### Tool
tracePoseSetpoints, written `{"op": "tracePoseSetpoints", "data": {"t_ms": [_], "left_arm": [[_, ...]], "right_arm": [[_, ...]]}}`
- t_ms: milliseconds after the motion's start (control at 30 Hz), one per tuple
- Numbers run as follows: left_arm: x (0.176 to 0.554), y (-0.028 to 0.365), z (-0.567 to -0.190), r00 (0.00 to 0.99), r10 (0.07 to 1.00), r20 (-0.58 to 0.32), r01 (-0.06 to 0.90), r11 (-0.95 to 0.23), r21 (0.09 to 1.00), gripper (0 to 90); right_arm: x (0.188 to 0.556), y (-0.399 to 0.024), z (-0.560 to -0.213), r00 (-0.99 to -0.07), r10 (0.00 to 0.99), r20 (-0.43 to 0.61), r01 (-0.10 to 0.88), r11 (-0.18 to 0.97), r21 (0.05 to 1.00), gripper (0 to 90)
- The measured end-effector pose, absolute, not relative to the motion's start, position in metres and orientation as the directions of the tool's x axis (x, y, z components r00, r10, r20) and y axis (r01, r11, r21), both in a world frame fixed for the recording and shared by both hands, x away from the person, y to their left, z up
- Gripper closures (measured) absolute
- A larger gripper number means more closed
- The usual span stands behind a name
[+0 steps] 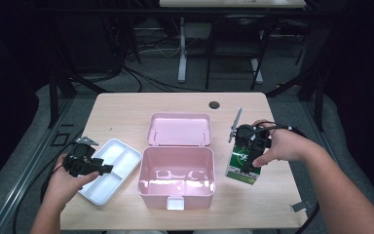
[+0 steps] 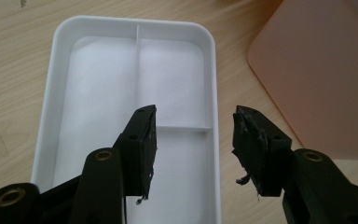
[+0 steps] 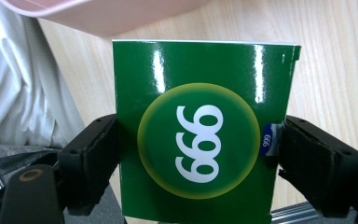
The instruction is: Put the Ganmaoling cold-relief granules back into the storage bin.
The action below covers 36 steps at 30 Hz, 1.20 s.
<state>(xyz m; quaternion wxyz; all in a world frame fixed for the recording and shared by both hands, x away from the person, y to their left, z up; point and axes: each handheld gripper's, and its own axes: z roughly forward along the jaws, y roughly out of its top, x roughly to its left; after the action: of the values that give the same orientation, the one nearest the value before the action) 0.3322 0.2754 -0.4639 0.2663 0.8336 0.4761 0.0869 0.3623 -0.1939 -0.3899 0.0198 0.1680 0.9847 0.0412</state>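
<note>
Right gripper (image 1: 250, 155) clamps green box (image 3: 200, 126) upright, just right of open pink case (image 1: 177, 178); left gripper (image 2: 196, 140) jaws apart, empty, over white tray (image 2: 51, 93).

Green box (image 3: 200, 130): glossy, held between the two black jaws of the right gripper (image 3: 198, 154), each pad pressed against one side. A yellow-ringed circle with white numerals is displayed on its face. Pink container (image 3: 102, 14): seen beyond the box. Wooden table (image 3: 335, 60): seen underneath. White cloth (image 3: 23, 88): seen alongside.
</note>
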Motion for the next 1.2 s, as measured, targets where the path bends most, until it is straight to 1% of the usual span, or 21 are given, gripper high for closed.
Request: {"op": "tracePoseSetpoints", "data": {"t_ms": [100,300,500,533,667,900,933,1200], "left_arm": [[0.332,0.275,-0.464,0.533,0.839,-0.108,0.746,-0.406,0.529,49.8],[0.332,0.275,-0.464,0.535,0.838,-0.106,0.746,-0.409,0.526,49.8],[0.332,0.275,-0.464,0.536,0.838,-0.106,0.744,-0.410,0.527,49.8],[0.332,0.275,-0.464,0.535,0.838,-0.106,0.745,-0.409,0.527,49.8],[0.332,0.275,-0.463,0.539,0.835,-0.108,0.744,-0.412,0.527,49.8],[0.332,0.275,-0.464,0.537,0.837,-0.108,0.745,-0.410,0.526,49.8],[0.332,0.275,-0.465,0.537,0.837,-0.109,0.746,-0.411,0.525,49.8],[0.332,0.274,-0.465,0.539,0.835,-0.109,0.746,-0.414,0.522,49.8]], "right_arm": [[0.360,-0.189,-0.382,-0.951,0.309,-0.022,0.306,0.948,0.083,15.8],[0.357,-0.176,-0.364,-0.962,0.269,-0.048,0.265,0.961,0.085,15.8],[0.356,-0.167,-0.351,-0.968,0.246,-0.057,0.241,0.967,0.087,15.9],[0.355,-0.164,-0.349,-0.968,0.240,-0.077,0.233,0.968,0.091,15.9],[0.353,-0.150,-0.340,-0.976,0.208,-0.067,0.201,0.975,0.098,15.9],[0.352,-0.133,-0.332,-0.982,0.176,-0.070,0.167,0.979,0.115,15.9],[0.351,-0.130,-0.331,-0.982,0.170,-0.081,0.160,0.980,0.115,15.9],[0.349,-0.102,-0.332,-0.990,0.119,-0.079,0.110,0.988,0.108,15.9]]}}
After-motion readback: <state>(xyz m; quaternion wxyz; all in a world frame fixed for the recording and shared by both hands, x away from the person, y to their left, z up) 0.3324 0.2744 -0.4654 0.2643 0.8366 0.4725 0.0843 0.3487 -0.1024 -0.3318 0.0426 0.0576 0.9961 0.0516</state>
